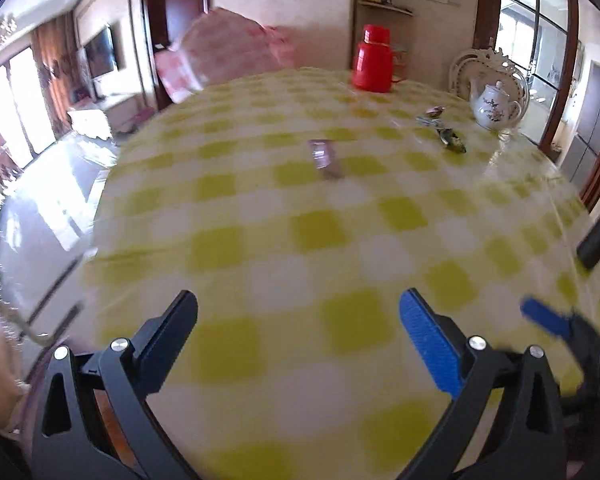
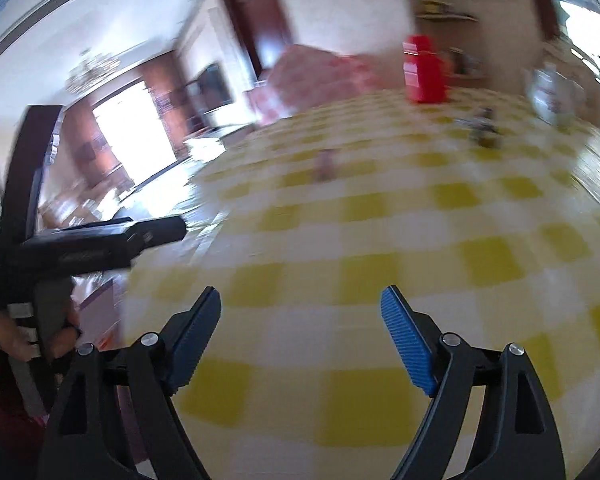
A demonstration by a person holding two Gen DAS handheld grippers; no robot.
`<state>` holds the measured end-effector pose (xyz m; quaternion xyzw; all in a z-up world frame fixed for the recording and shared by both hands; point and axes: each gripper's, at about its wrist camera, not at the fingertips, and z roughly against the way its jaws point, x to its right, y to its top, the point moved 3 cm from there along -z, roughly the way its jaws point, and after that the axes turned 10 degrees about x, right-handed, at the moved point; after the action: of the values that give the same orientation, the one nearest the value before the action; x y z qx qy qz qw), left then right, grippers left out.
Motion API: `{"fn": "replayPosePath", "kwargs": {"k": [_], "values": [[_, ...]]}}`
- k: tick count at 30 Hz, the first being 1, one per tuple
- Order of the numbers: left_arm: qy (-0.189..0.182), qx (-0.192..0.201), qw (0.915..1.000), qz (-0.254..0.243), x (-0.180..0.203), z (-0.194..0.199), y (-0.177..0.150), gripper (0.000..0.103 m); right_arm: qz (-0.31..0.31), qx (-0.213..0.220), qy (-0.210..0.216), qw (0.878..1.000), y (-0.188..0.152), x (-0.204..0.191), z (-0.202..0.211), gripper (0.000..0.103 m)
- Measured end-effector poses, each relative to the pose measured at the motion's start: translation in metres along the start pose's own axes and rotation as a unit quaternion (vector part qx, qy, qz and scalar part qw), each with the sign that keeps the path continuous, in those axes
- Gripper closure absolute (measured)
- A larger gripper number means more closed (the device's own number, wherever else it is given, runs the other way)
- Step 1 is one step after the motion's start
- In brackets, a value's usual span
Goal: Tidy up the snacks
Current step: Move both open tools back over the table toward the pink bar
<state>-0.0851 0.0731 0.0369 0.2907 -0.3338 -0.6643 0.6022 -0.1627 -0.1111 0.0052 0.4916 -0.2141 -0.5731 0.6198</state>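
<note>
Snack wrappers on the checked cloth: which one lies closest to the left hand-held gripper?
The lone pinkish-purple wrapper at mid-table. It lies alone, nearer the open left hand-held gripper than the small cluster of wrappers beside the white teapot.

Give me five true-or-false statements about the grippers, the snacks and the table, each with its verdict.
1. The left gripper holds a snack. False: its jaws are open and empty.
2. The right gripper is open. True.
3. A red plastic thermos flask stands at the far side of the yellow-and-white checked tablecloth. True.
4. The white floral porcelain teapot lies tipped over. False: it stands upright.
5. The small purple snack wrapper lies apart from the cluster of wrapped candies near the teapot. True.
</note>
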Motion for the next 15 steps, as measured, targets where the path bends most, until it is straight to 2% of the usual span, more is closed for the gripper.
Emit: {"fn": "replayPosePath", "kwargs": {"k": [4, 7, 9, 12, 15], "values": [[0.011, -0.010, 0.9998, 0.016, 0.033, -0.069, 0.024, 0.002, -0.023, 0.002, -0.059, 0.998, 0.011, 0.055, -0.005, 0.019], [0.041, 0.003, 0.9991, 0.014, 0.049, -0.121, 0.043, 0.002, -0.032, 0.000, -0.100, 0.994, 0.033, 0.101, -0.024, 0.018], [0.061, 0.003, 0.9979, 0.019, 0.050, -0.144, 0.053, 0.002, -0.034, -0.006, -0.124, 0.992, 0.046, 0.127, -0.041, 0.018], [0.071, -0.002, 0.9966, 0.042, 0.049, -0.177, 0.067, 0.002, -0.063, -0.012, -0.161, 0.985, 0.068, 0.172, -0.067, 0.018], [0.089, -0.009, 0.9947, 0.050, 0.044, -0.205, 0.078, 0.002, -0.111, 0.006, -0.169, 0.979, 0.083, 0.209, -0.079, 0.018]]}}
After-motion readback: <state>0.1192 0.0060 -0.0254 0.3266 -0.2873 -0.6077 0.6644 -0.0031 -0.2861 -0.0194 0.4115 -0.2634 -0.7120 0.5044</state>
